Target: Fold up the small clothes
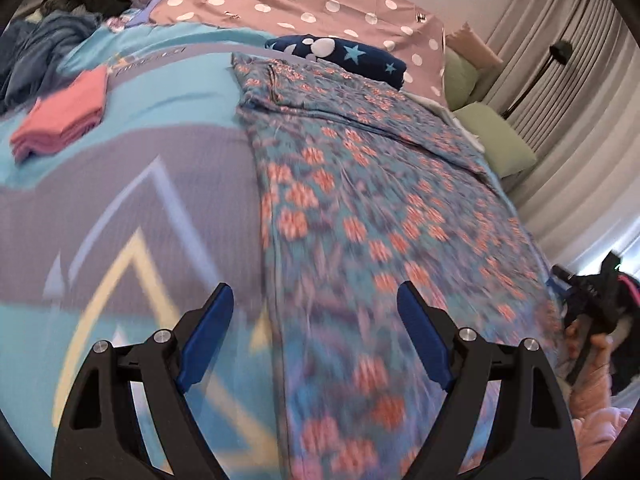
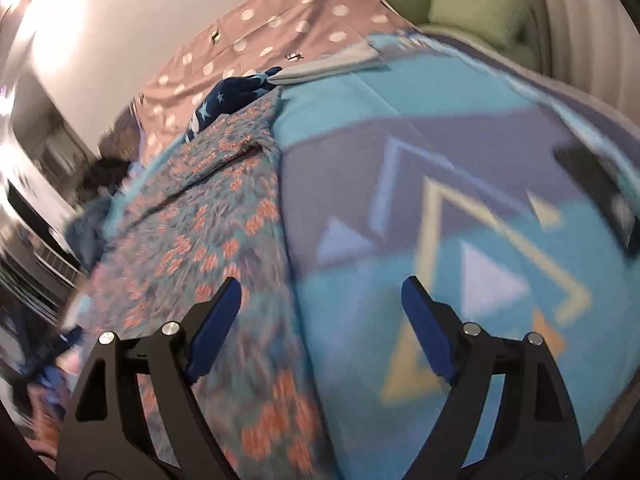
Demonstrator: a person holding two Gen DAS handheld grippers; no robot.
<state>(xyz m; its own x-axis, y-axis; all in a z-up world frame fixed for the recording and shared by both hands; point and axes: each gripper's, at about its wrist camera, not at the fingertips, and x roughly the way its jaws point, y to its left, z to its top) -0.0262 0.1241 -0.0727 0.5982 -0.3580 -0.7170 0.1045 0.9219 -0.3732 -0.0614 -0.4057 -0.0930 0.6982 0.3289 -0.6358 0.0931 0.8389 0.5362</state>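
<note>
A blue garment with orange-pink flowers (image 1: 372, 216) lies spread flat along the bed; it also shows in the right wrist view (image 2: 224, 216). My left gripper (image 1: 316, 300) is open and empty, hovering over the garment's left edge. My right gripper (image 2: 322, 294) is open and empty, hovering over the garment's right edge where it meets the blanket. The right gripper with the hand holding it shows at the right edge of the left wrist view (image 1: 592, 304). Both views are blurred by motion.
A turquoise and grey blanket (image 1: 120, 200) with triangle patterns covers the bed. A folded pink cloth (image 1: 64, 116) lies at left. A folded navy star-print cloth (image 1: 344, 54) lies beyond the garment. Dark clothes (image 1: 52, 28) are piled far left. Green pillows (image 1: 496, 136) and curtains stand right.
</note>
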